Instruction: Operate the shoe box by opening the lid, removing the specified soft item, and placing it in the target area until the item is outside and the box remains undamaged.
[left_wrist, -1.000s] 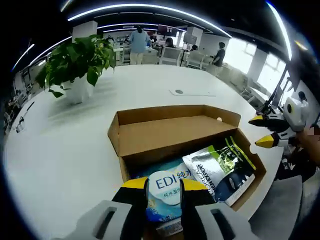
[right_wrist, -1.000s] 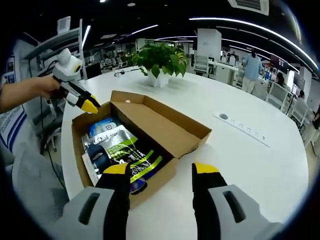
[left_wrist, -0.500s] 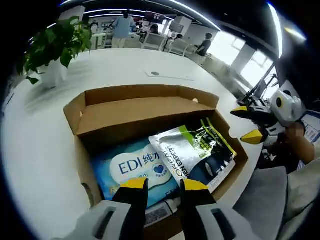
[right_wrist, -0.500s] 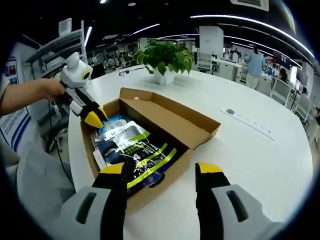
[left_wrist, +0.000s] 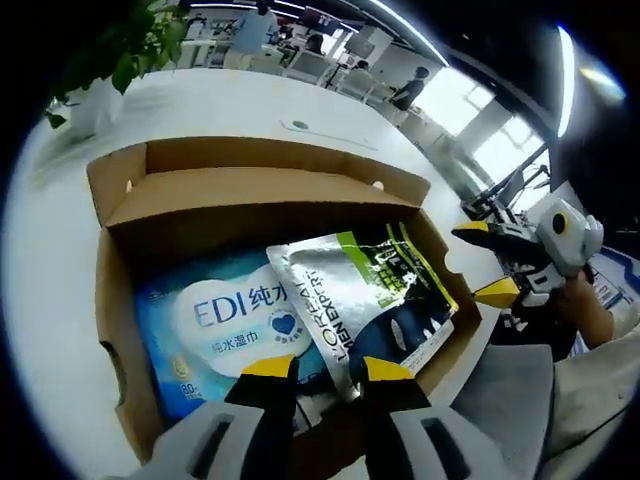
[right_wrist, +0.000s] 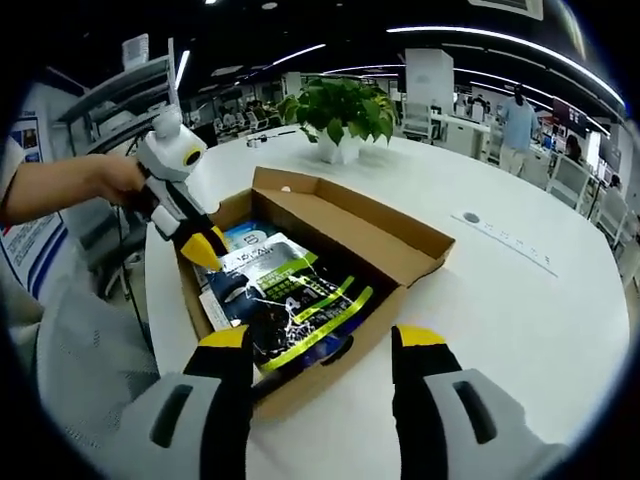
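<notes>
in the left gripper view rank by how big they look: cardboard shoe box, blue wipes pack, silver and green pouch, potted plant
1. Brown cardboard shoe box, clearly largest.
2. Blue wipes pack and silver and green pouch: look alike, each partly hidden, so unranked.
3. Green potted plant, smallest, though it is farther away and cut off by the rim.

A leafy potted plant in a white pot is standing on the white tabletop, and a small round socket plate is sitting flush in the same surface well apart from it. Beyond the tabletop, an open office is stretching back with desks and chairs under long ceiling light strips, and a person in a light blue top is standing among the desks.
</notes>
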